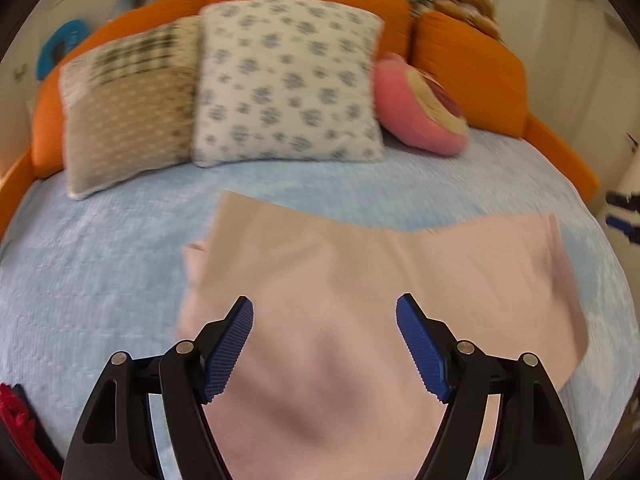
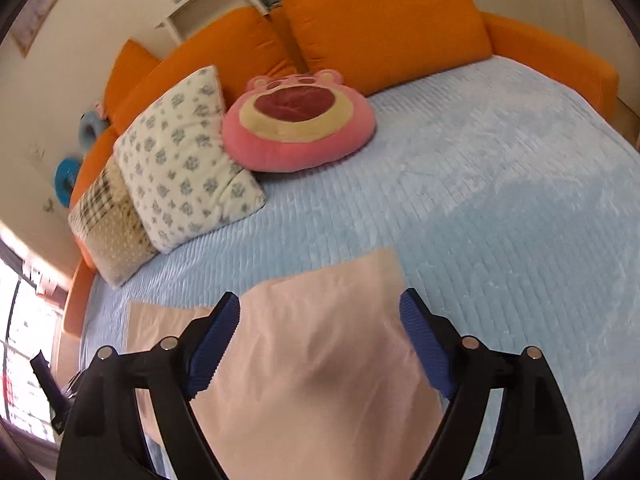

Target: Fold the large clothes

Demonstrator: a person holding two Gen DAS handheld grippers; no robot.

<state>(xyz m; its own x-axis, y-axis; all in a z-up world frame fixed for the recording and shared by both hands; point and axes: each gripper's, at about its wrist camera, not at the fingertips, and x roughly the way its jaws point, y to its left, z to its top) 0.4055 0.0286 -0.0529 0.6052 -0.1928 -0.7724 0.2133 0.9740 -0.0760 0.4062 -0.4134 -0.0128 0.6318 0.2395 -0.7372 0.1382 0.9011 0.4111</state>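
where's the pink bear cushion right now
In the right wrist view the pink bear cushion lies at the head of the blue bedspread, touching the floral pillow on its left, orange back cushions behind.

- Orange sofa bed (image 2: 384, 28) with a pale blue quilted cover (image 2: 500, 184) — 3 cushions at its back.
- Cream walls (image 2: 92, 12); white shelf (image 2: 200, 4) behind.
- Bright window (image 2: 24, 344) — daylight at the far left.

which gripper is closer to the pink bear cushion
Right, judging by view. From the right gripper the pink bear cushion sits large, just ahead. From the left gripper it lies smaller, off to the right.
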